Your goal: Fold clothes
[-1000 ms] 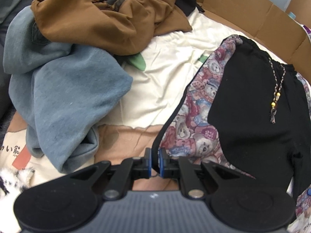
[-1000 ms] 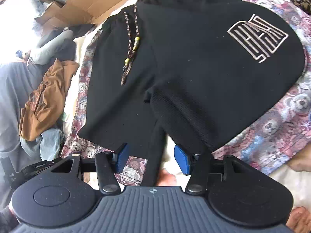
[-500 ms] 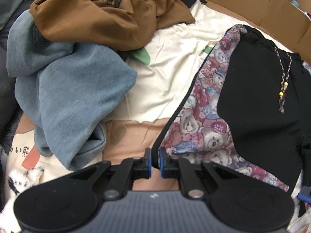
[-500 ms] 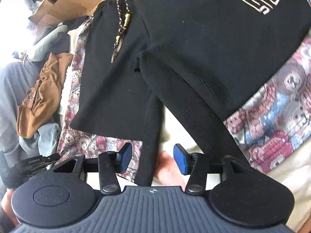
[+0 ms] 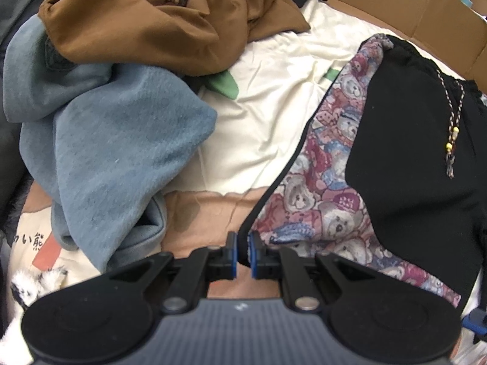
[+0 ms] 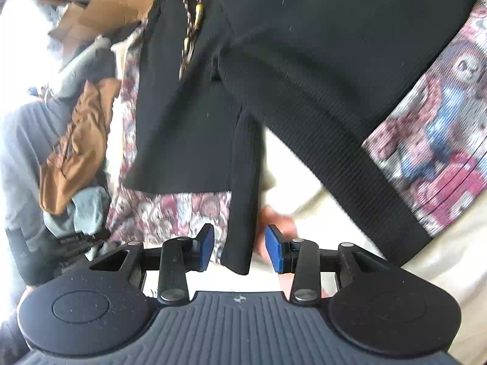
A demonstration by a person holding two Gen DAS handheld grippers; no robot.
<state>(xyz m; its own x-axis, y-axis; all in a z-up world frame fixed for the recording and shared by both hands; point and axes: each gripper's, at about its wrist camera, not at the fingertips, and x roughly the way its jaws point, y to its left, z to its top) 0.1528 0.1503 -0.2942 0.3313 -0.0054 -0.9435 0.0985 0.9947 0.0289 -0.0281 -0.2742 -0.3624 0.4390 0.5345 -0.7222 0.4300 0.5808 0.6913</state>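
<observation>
— While the cream sheet (image 5: 274,97) covers nearly the whole surface, what lies on it?

— The black shorts with teddy-bear side panels (image 5: 411,152) are spread flat on its right half, waistband toward the cardboard wall (image 5: 395,9) at the far edge. In the right wrist view the same garment fills the upper frame, its two legs running down toward the camera.

— And the heap on the left?

— A blue-grey sweatshirt (image 5: 115,152) is crumpled there, with a brown garment (image 5: 152,24) bunched on top of it. Both are near the shorts but apart from them, with bare sheet between.

— What is the left gripper (image 5: 242,251) doing?

— Its blue pads are pinched nearly together on the black-edged hem corner of the teddy-bear panel, at the near left corner of the shorts.

— And the right gripper (image 6: 240,248)?

— Its jaws stand wide apart. The end of one narrow black leg strip (image 6: 243,213) hangs between the pads, touching neither as far as I can see. That view is blurred.

— Anything smaller?

— A braided drawstring with yellow beads (image 5: 452,133) lies on the black front, below the waistband.
</observation>
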